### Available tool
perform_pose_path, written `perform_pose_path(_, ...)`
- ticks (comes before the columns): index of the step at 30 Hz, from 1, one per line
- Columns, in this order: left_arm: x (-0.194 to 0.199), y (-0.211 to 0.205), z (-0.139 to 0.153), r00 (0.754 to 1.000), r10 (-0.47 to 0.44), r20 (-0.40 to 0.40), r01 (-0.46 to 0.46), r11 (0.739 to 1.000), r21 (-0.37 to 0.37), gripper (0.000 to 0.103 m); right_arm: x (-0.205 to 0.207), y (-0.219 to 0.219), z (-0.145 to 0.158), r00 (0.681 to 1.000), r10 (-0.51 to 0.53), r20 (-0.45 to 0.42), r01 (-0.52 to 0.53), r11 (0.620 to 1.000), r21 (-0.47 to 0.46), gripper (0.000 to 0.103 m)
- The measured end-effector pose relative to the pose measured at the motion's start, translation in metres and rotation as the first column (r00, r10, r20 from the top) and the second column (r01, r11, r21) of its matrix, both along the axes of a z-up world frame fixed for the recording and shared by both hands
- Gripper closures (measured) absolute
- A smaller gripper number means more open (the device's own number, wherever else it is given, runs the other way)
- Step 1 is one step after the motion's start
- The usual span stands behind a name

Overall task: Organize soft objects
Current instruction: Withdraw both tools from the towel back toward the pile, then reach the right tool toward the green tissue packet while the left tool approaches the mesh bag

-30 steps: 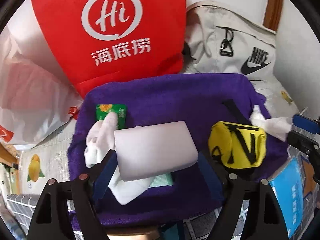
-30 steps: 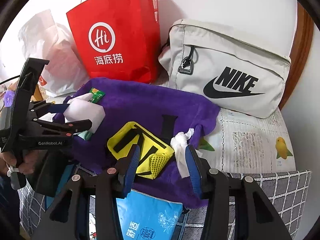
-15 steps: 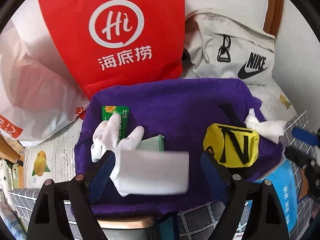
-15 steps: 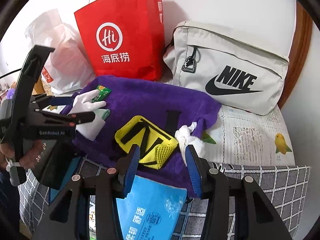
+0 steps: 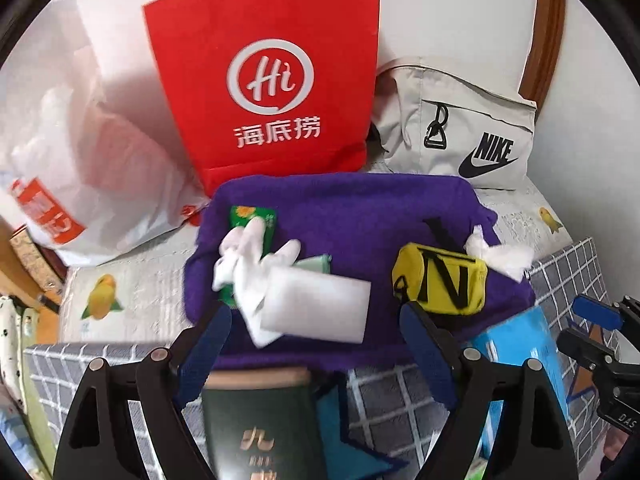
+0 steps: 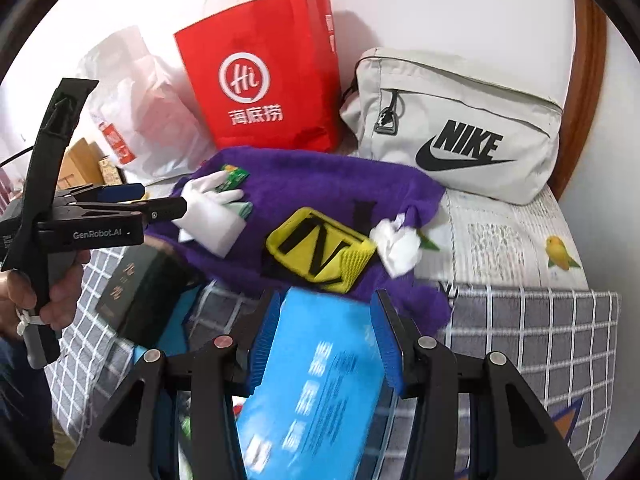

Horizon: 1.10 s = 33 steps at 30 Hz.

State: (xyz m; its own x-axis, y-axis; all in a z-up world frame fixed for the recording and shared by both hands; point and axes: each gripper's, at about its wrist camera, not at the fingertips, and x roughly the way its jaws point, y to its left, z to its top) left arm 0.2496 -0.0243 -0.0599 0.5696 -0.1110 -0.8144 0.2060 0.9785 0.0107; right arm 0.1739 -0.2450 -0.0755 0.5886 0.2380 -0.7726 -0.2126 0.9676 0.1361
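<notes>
Between grasps, with both grippers spread wide and holding nothing.
Left wrist view: left gripper (image 5: 316, 338) hangs near the white foam block (image 5: 316, 306) on the purple towel (image 5: 360, 208). Right wrist view: right gripper (image 6: 326, 340) straddles a blue packet (image 6: 316, 384), seemingly without contact; a pick needs the jaws to close.

We see a purple towel (image 5: 360, 216), a yellow pouch (image 5: 440, 284) with black straps, a white glove (image 5: 244, 264), a red bag (image 5: 264, 80) with white lettering, and a grey checked sheet (image 6: 532, 332).
</notes>
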Motion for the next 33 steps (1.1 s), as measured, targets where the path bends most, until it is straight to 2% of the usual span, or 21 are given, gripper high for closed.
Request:
perform_pose_path(8, -0.067, 0.016, 0.013, 1.0, 0.005, 0.016, -0.004, 0.999, -0.04, 0.02, -0.066, 0.015, 0.004, 0.999, 0.033, -0.02, -0.033, 0.999, 0.007, 0.056)
perform_pose_path(14, -0.111, 0.028, 0.007, 1.0, 0.023, 0.001, -0.023, 0.999, -0.043, 0.02, -0.11, 0.029, -0.016, 0.994, 0.078, -0.078, -0.078, 0.997, 0.005, 0.056)
perform_pose_path(18, -0.135, 0.042, 0.0, 0.998, 0.055, -0.024, -0.057, 0.995, -0.082, 0.02, -0.13, 0.044, -0.042, 0.987, 0.11, -0.122, -0.113, 0.994, -0.016, 0.056)
perform_pose_path(22, -0.157, 0.052, -0.008, 0.996, 0.07, -0.053, -0.075, 0.99, -0.115, 0.02, -0.139, 0.058, -0.068, 0.98, 0.135, -0.147, -0.141, 0.989, -0.038, 0.056)
perform_pose_path(25, -0.169, 0.058, -0.013, 0.995, 0.076, -0.062, -0.082, 0.991, -0.107, 0.02, -0.142, 0.066, -0.079, 0.977, 0.146, -0.155, -0.153, 0.988, -0.032, 0.053)
perform_pose_path(33, -0.183, 0.079, -0.021, 0.989, 0.124, -0.083, -0.133, 0.984, -0.12, 0.02, -0.145, 0.074, -0.067, 0.986, 0.13, -0.103, -0.135, 0.99, -0.04, 0.051)
